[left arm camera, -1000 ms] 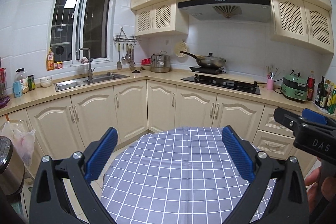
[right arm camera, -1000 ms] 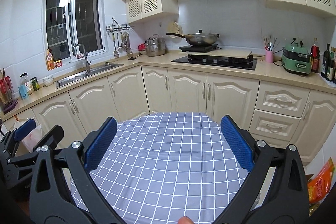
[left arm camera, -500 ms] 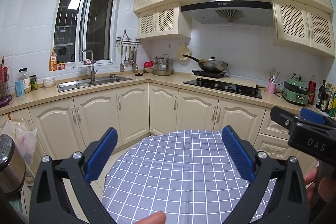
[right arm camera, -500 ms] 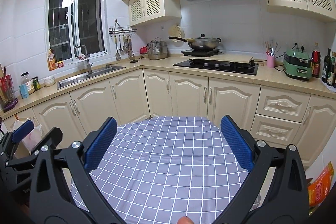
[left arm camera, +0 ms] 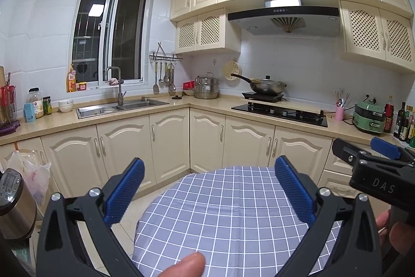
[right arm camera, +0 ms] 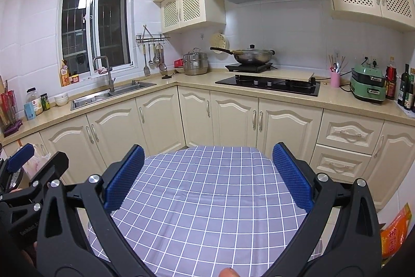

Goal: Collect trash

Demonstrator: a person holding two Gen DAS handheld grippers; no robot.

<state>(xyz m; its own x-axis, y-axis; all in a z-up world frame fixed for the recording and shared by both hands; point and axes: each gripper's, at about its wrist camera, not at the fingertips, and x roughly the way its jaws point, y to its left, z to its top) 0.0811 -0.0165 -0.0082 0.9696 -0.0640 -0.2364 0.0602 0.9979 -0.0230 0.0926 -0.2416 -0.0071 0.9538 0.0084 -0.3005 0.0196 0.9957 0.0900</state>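
Note:
No loose trash shows on the round table, which wears a blue-grey checked cloth. My left gripper hovers open over its near edge with nothing between the blue pads. In its own view my right gripper is also open and empty above the same table. Each gripper shows at the edge of the other's view: the right gripper on the right, the left gripper on the left. An orange packet lies low at the right. A thin plastic bag hangs at the left cabinets.
Cream cabinets and an L-shaped counter run behind the table, with a sink, a hob and a wok. A steel appliance stands at the far left. A person's fingertip shows at the bottom edge.
Both views have tilted slightly upward, so the table sits lower in each. A fingertip has come into the bottom of the left wrist view. Both grippers stay open.

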